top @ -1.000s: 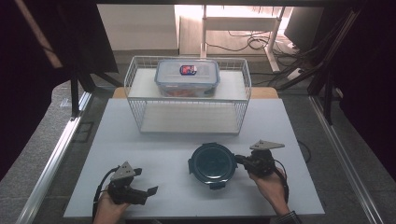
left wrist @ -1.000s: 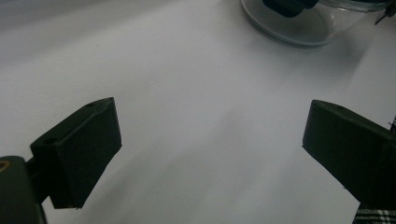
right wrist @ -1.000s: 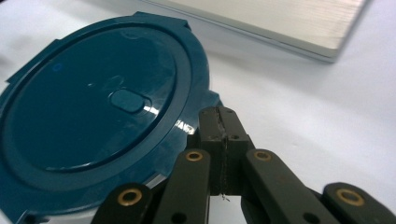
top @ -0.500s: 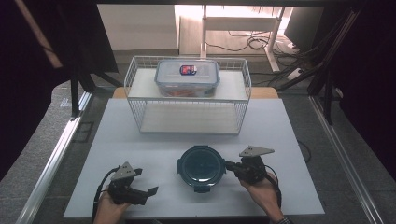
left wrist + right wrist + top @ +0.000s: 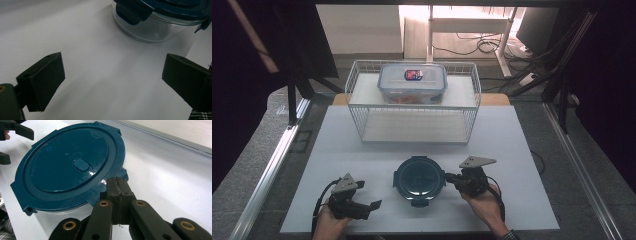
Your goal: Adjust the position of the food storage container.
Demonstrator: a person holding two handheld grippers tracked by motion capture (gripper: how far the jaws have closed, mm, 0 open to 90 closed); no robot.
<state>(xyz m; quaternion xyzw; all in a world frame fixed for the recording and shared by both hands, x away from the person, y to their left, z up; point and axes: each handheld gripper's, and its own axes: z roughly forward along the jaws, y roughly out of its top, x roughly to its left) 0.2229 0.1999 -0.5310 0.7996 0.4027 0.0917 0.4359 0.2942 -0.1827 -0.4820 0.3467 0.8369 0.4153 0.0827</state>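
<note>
Right gripper view: the right gripper [image 5: 117,181] has its two black jaws pressed fully together with nothing between them. Their joined tips sit at the rim of the round clear glass container with a dark blue snap-on plastic lid [image 5: 70,167], at or just short of contact; whether they actually touch the lid edge cannot be told.

Left gripper view: the left gripper [image 5: 112,75] stands wide apart, jaws spread over bare table, holding nothing. The same container [image 5: 160,22] lies ahead of it, clear of both jaws.

High view: the container [image 5: 419,179] rests on the white rectangular table top [image 5: 522,145], near the front edge, between the two grippers. The right gripper [image 5: 451,177] is against its right side; the left gripper [image 5: 371,206] is apart to its left. Behind stands a white wire two-level rack [image 5: 412,125], and on its upper level a rectangular clear plastic box with a red-and-blue label [image 5: 412,83].
</note>
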